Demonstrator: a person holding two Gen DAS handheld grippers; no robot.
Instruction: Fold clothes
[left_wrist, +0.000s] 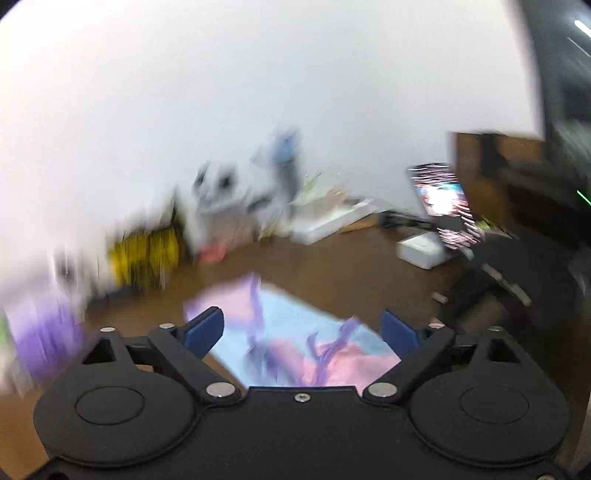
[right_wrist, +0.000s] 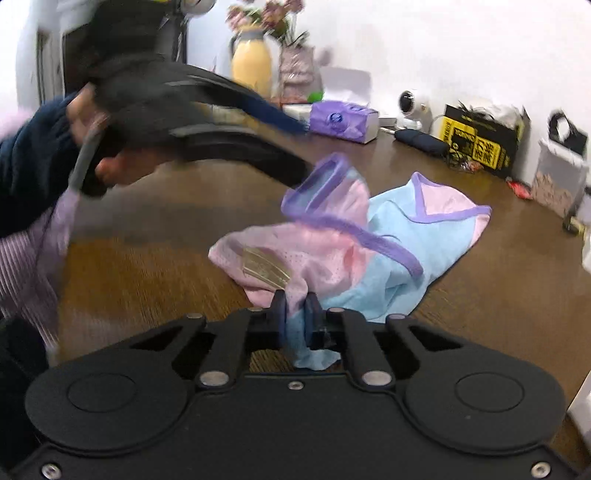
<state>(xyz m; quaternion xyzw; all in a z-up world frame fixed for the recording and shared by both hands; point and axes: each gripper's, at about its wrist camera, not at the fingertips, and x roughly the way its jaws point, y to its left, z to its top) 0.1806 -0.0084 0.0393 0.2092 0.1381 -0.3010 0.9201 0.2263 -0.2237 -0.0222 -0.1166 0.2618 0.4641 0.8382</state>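
A pink and light-blue garment (right_wrist: 406, 236) with purple trim lies crumpled on the brown table (right_wrist: 147, 266). My right gripper (right_wrist: 295, 317) is shut on its near edge, and pink and blue fabric is pinched between the blue pads. A person's hand holds my left gripper (right_wrist: 303, 147) above the garment's far left part. It is blurred, with its fingers spread wide, and a purple-trimmed loop stands up beside the lower finger. In the left wrist view the left gripper (left_wrist: 302, 328) is open over the garment (left_wrist: 288, 317), with nothing between the pads.
Along the back wall stand a yellow jug (right_wrist: 251, 66), a purple tissue pack (right_wrist: 343, 120), a white camera (right_wrist: 410, 103), a dark case (right_wrist: 421, 142) and a yellow-and-black box (right_wrist: 480, 140). The left wrist view shows a white box (left_wrist: 421, 251) and a lit screen (left_wrist: 443, 199).
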